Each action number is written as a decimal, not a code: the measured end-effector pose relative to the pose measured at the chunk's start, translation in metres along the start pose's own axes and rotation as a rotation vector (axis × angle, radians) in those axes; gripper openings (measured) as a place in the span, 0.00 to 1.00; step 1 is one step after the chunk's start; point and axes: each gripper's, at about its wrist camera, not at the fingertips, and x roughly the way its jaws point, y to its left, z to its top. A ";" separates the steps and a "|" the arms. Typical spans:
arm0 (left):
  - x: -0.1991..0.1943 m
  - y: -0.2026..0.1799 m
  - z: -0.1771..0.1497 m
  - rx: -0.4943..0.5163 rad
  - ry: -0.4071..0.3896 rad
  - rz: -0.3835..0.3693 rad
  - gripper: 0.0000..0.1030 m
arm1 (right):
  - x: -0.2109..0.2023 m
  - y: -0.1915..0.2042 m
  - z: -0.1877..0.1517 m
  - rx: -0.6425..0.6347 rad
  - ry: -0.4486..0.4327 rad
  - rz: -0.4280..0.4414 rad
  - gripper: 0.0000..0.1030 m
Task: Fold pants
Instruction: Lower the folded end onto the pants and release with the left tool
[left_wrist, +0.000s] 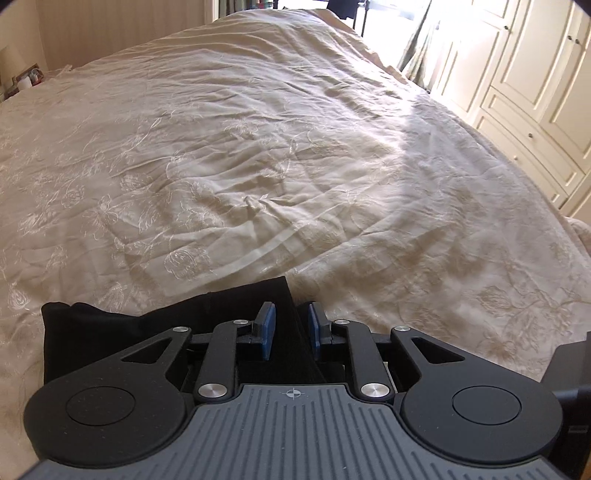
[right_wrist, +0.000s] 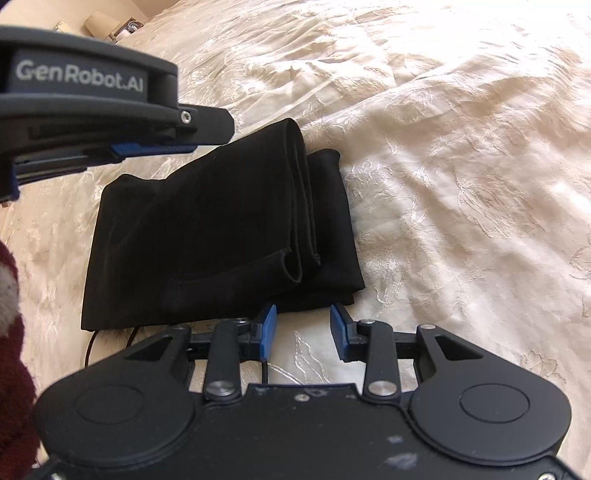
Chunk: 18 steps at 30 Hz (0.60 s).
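While both hand-held grippers (left_wrist: 291, 325) (right_wrist: 303, 330) gape empty, folded pants (right_wrist: 221, 236) border bare bedspread (right_wrist: 461, 184).

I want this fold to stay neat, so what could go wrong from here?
1. The left gripper has its fingers slightly apart with an edge of the pants between them; lifting away could snag that edge and open the fold.
2. The top layers curl up loosely and may spring open.
3. The right gripper is open beside the near edge, over a thin black cord; moving could drag either.
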 end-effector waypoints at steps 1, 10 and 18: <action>-0.002 0.009 -0.002 -0.010 0.002 0.010 0.18 | -0.002 -0.001 0.000 0.007 -0.012 -0.006 0.35; 0.001 0.118 -0.036 -0.141 0.121 0.260 0.18 | -0.019 0.005 0.009 -0.010 -0.203 -0.058 0.35; 0.021 0.182 -0.068 -0.273 0.287 0.318 0.19 | 0.016 0.025 0.042 -0.051 -0.163 -0.065 0.36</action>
